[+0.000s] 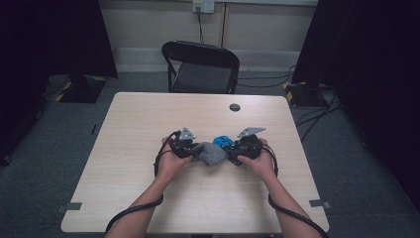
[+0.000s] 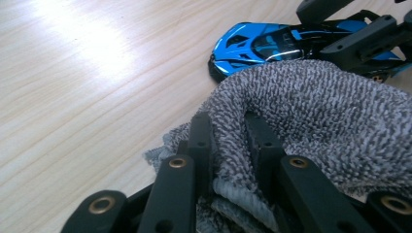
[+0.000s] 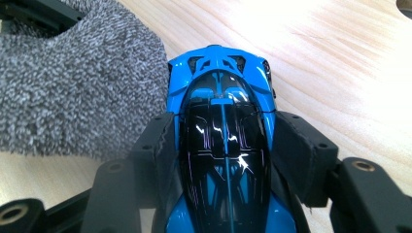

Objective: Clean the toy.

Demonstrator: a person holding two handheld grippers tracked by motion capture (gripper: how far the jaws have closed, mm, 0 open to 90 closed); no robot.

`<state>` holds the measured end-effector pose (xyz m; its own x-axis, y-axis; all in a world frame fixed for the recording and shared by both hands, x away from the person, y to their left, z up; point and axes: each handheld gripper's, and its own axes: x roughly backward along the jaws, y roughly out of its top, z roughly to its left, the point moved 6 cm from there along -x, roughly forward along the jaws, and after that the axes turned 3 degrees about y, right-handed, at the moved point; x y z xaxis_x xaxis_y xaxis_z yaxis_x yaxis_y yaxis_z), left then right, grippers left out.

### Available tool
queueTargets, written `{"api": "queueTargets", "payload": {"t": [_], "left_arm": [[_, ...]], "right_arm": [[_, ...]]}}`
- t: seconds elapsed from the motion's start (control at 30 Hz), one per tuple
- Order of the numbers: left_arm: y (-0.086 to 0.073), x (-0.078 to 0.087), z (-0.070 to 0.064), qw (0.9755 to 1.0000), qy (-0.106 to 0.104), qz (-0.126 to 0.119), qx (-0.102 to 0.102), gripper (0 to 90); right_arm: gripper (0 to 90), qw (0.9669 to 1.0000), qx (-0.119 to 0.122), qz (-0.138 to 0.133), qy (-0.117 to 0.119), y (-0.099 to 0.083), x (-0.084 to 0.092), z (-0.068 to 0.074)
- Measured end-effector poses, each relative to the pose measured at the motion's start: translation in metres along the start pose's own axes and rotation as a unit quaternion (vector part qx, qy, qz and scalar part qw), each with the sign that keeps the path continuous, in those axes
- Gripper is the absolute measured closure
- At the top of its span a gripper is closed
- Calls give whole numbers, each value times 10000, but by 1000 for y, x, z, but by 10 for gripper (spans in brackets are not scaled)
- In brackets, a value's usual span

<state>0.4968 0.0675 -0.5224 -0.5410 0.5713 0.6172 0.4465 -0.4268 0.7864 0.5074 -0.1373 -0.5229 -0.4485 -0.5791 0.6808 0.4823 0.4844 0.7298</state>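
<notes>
A glossy blue-and-black toy car (image 3: 223, 145) sits mid-frame on the table, beside a rumpled grey terry cloth (image 3: 73, 82) at upper left.

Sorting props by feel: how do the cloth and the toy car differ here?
The cloth is grey, soft and crumpled; the car is blue and black, hard and glossy. The cloth is pinched in the left tongs; the car is clamped across its sides by the right tongs. Both sit mid-table, close together.

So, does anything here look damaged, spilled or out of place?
Nothing stands out. The right tool grips the blue toy car squarely by its sides, the left tool pinches the grey cloth beside it, and the car's body looks intact.
</notes>
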Motion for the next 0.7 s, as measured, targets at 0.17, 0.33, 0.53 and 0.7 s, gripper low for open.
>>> {"api": "queueTargets", "payload": {"t": [0.17, 0.33, 0.53, 0.7], "left_arm": [[-1, 1, 4, 10000, 61, -1, -41, 758], [-1, 1, 7, 10000, 94, -16, 24, 758], [-3, 1, 14, 9998, 177, -36, 65, 758], [-3, 1, 17, 9997, 221, -40, 127, 758]], "right_arm": [[420, 10000, -18, -6, 7, 0, 0, 0], [419, 10000, -15, 0, 12, 0, 0, 0], [420, 10000, -16, -31, 16, -1, 0, 0], [420, 10000, -25, -32, 12, -1, 1, 0]]}}
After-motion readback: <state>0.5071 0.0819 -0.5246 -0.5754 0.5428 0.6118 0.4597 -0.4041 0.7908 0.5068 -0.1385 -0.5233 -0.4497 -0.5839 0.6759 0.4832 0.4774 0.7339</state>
